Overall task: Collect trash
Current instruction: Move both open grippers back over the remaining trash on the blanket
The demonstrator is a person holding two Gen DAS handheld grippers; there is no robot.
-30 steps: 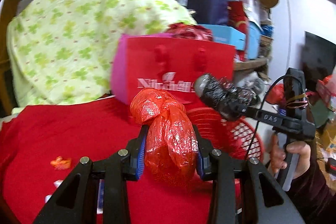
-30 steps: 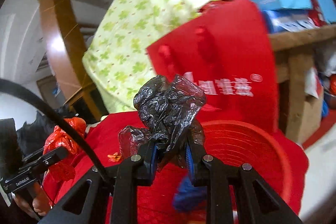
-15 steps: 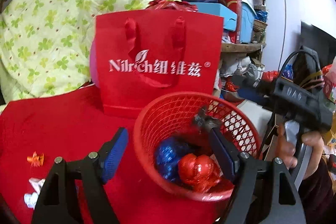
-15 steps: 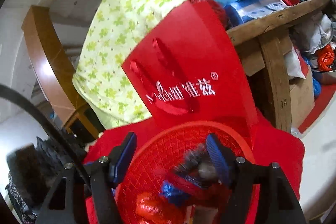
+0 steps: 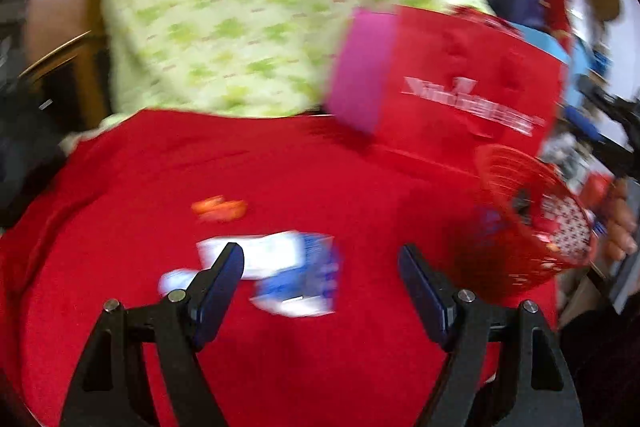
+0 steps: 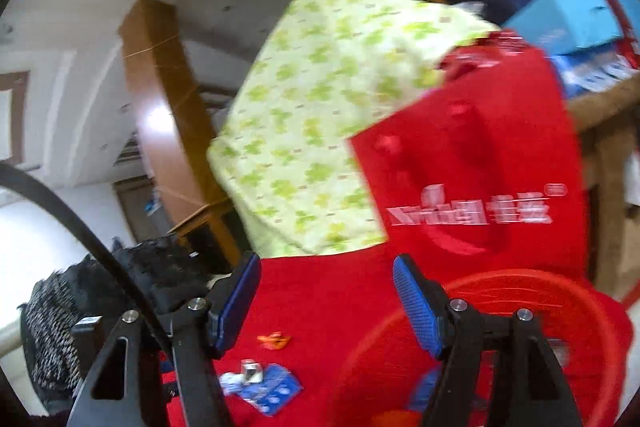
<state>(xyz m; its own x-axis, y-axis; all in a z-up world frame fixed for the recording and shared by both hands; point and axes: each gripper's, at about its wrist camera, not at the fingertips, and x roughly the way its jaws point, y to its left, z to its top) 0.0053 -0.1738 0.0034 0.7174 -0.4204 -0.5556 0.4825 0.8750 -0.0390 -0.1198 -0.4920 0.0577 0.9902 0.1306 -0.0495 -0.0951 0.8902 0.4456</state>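
My left gripper (image 5: 320, 263) is open and holds nothing. It hangs over a blue and white wrapper (image 5: 296, 275) lying on the red cloth (image 5: 140, 227). A small orange wrapper (image 5: 220, 209) lies just beyond. The red mesh basket (image 5: 492, 247) stands to the right, tilted in this blurred view. My right gripper (image 6: 325, 275) is open and holds nothing. It hangs left of the basket (image 6: 540, 277), where I see blue and red scraps low inside. Below it lie the orange wrapper (image 6: 274, 339) and the blue and white wrapper (image 6: 268, 387).
A red gift bag (image 5: 460, 95) with white lettering stands behind the basket, against a green-patterned cloth (image 5: 260, 15). Shelves with boxes (image 6: 560, 19) fill the far right. A dark patterned bundle (image 6: 60, 307) sits at the left. A hand (image 5: 620, 227) shows beside the basket.
Both grippers opened. The left let go of the red bag and the right the black bag, over the basket. The left then swung left over the wrappers; the right drew back.
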